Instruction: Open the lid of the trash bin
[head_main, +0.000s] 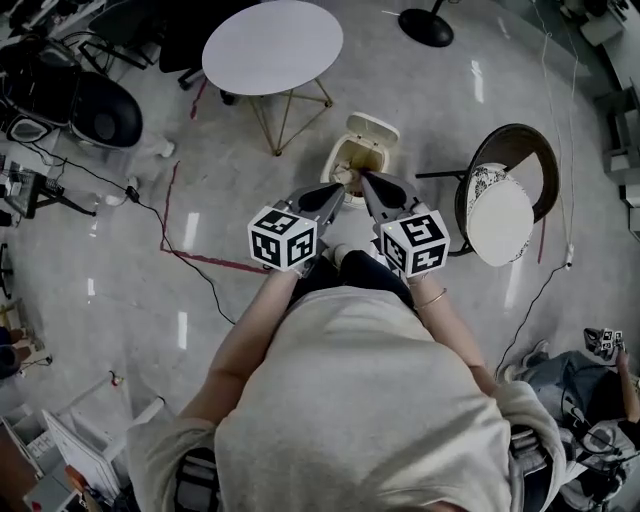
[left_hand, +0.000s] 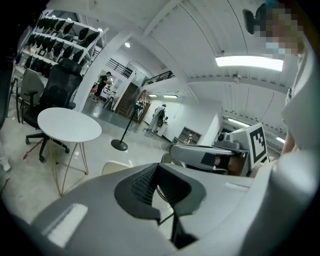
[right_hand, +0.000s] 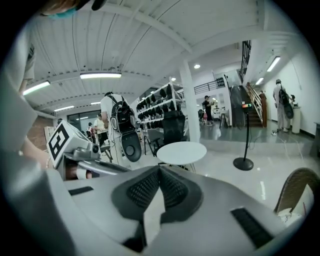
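Observation:
The cream trash bin (head_main: 358, 155) stands on the floor ahead of me, its lid (head_main: 372, 128) tipped up and back so the inside shows. My left gripper (head_main: 336, 190) and right gripper (head_main: 367, 181) are held side by side near my body, their tips pointing at the bin's near side, just short of it. Both are shut with nothing between the pads. In the left gripper view the left gripper (left_hand: 157, 167) has its tips together, and a cream edge of the bin (left_hand: 115, 167) shows beyond it. The right gripper (right_hand: 159, 170) looks the same in its own view.
A round white table (head_main: 272, 45) on thin gold legs stands beyond the bin to the left. A dark chair with a round pale cushion (head_main: 500, 205) is close on the bin's right. Red tape (head_main: 200, 258) and cables cross the floor at left; black office chairs (head_main: 105, 110) are further left.

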